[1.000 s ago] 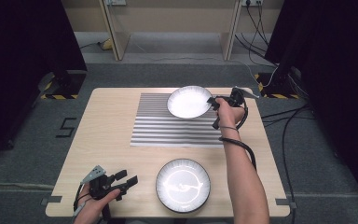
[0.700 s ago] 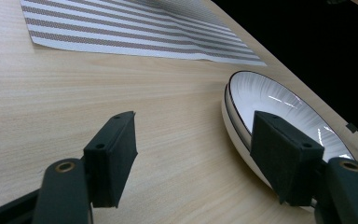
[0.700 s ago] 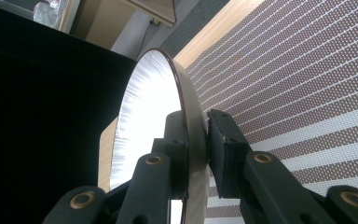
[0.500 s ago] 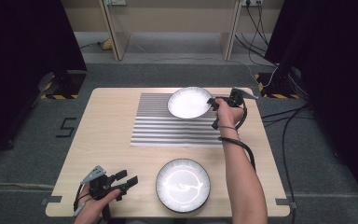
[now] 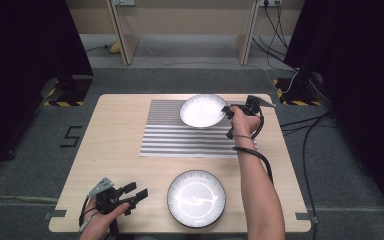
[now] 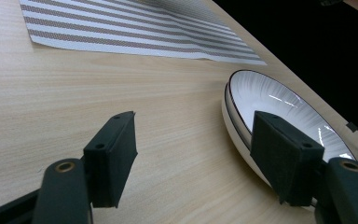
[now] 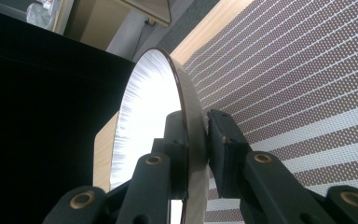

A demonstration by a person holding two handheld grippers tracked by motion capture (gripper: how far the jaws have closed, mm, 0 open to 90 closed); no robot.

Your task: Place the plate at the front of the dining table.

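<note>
A white plate is pinched at its right rim by the right hand-held gripper, over the far right part of the striped placemat on the wooden surface. In the right gripper view the plate is seen edge-on between the jaws, one jaw on its upper face and the other on its underside, with the rim seated deep between them. Whether the plate's far edge rests on the mat or is lifted clear of it cannot be told from these views.

A second, dark-rimmed plate lies on the bare surface at the near edge, well apart from the first. The left hand-held gripper is held near the left of that plate with its jaws spread and nothing between them; in the left gripper view the dark-rimmed plate lies just beyond the right jaw.

The step in hand is judged to be the carrying or setting of the white plate by its rim. For this to be done well, the grip should be kept firm and deep on the rim, since a plate held from one side is apt to sag or slip. The plate should be kept near level, moved slowly, and lowered flat before the jaws are released. Dragging it across the mat should be avoided, as the mat could be pulled askew.
</note>
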